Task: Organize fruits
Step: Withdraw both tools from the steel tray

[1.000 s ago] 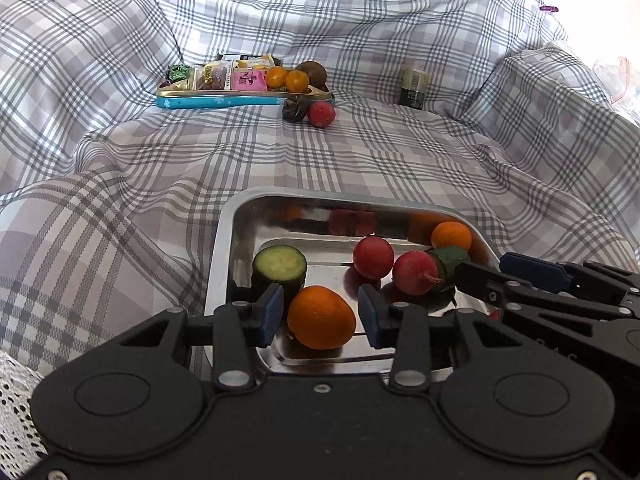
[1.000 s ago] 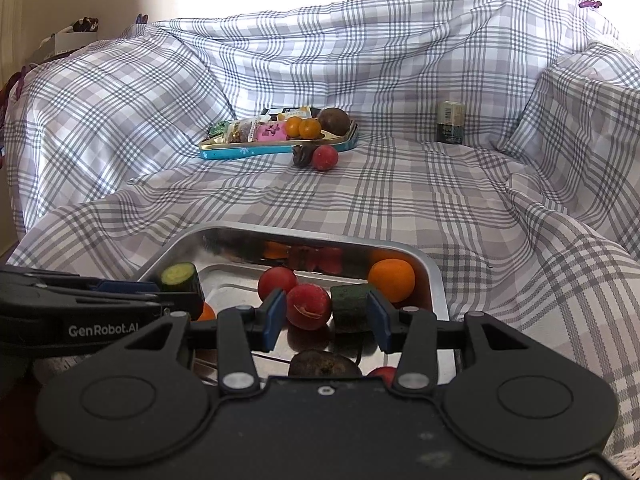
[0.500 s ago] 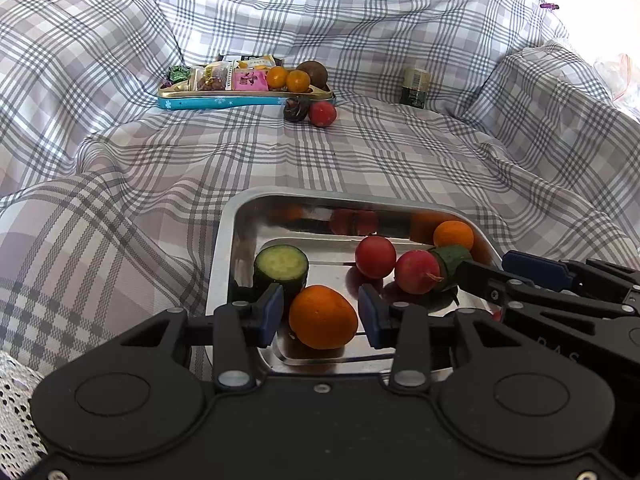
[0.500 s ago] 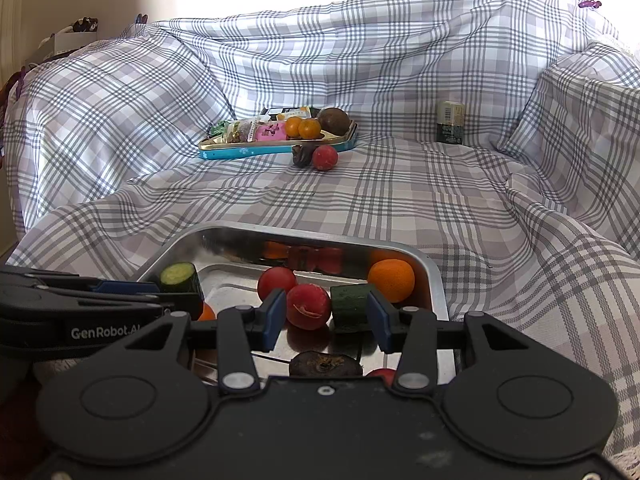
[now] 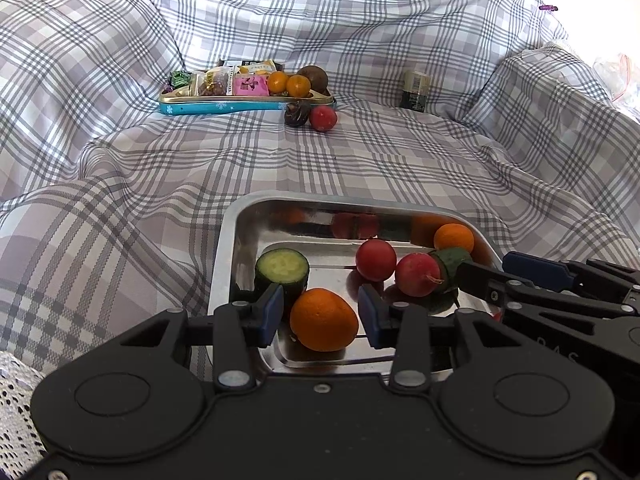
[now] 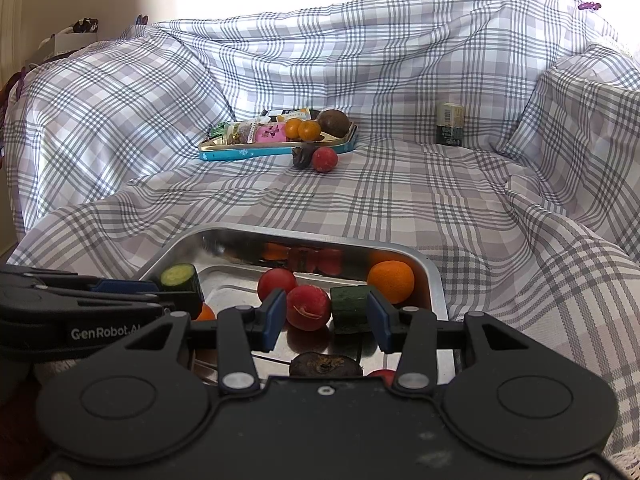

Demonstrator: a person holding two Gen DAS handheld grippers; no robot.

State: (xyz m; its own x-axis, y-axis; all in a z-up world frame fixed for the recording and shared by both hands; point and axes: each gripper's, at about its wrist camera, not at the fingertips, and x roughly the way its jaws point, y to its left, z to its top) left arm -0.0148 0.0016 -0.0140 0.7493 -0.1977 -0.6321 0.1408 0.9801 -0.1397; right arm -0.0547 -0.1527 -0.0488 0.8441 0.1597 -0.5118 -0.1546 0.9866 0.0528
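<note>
Both your hand-held grippers (image 5: 320, 314) (image 6: 326, 318) released | near: steel tray (image 5: 224, 264) | surface: plaid sheet (image 5: 360, 168) | far: blue tin (image 5: 240, 105)

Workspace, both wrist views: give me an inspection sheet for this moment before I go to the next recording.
Surface: plaid cloth, wrinkled, draped over everything.
Job's things: steel tray holds a cucumber piece, a near orange, a far orange, two red fruits and a second cucumber piece; a dark fruit lies at its near edge.
Clutter: blue tin with snack packets and small oranges; a red fruit on the cloth beside it; a small jar.
Grippers: left gripper open, fingers either side of the near orange; right gripper open over the tray.
Cables: nothing seen.
Surroundings: bright window behind.
</note>
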